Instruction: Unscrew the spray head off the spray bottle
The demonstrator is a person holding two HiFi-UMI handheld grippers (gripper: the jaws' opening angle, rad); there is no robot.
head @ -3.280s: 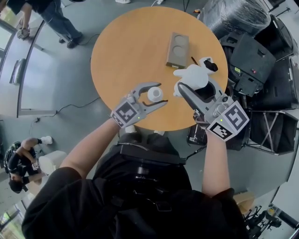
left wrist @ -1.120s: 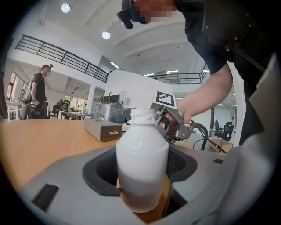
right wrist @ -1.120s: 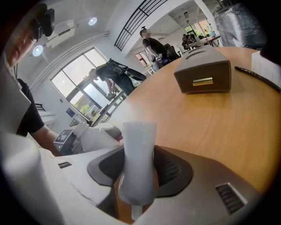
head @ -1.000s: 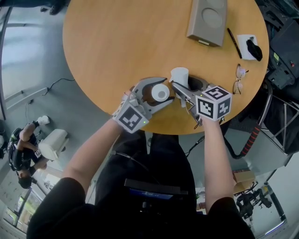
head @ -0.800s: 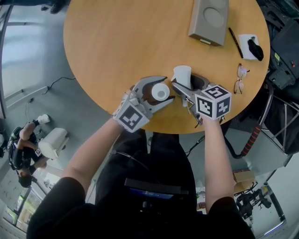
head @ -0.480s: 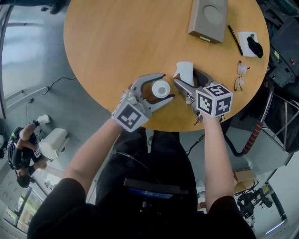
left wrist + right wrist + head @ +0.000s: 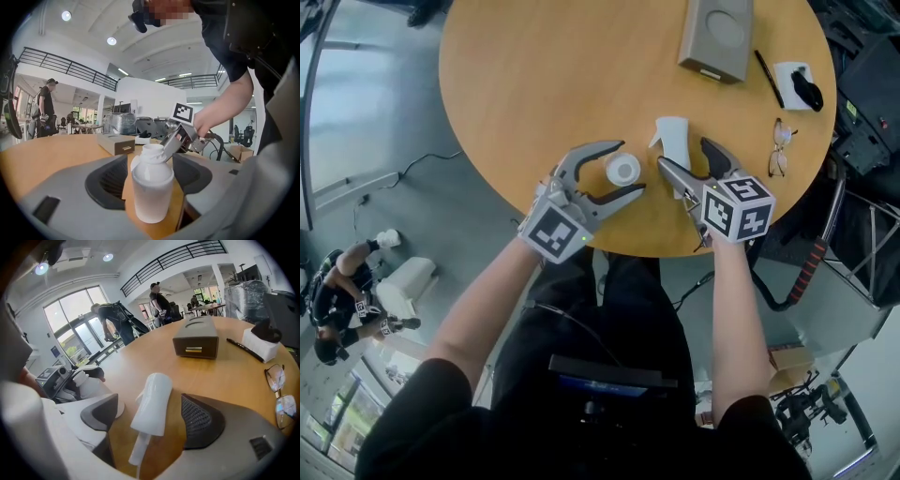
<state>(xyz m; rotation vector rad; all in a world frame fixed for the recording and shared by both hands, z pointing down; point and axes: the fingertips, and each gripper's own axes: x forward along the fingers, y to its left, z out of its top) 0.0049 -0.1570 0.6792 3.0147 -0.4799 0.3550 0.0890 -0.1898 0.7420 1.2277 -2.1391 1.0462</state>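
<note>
The white spray bottle (image 7: 622,170) stands upright on the round wooden table (image 7: 534,84), its neck bare. My left gripper (image 7: 630,168) has its jaws on either side of it; they are opening, with a gap at each side of the bottle (image 7: 151,187). The white spray head (image 7: 673,141) lies on its side on the table just right of the bottle. My right gripper (image 7: 684,155) straddles its tube end, jaws opening and clear of the spray head (image 7: 152,404). Each gripper shows in the other's view: the right gripper (image 7: 185,136) and the left gripper (image 7: 70,376).
A grey box (image 7: 716,36) sits at the far side of the table, with a black pen (image 7: 767,71), a white pad carrying a black object (image 7: 797,86) and glasses (image 7: 778,150) to the right. The table's near edge runs just under both grippers. People stand in the background.
The right gripper has laid the spray head on the table and let go of it. The left jaws have widened off the bottle. Both grippers drew back slightly toward the near edge.
</note>
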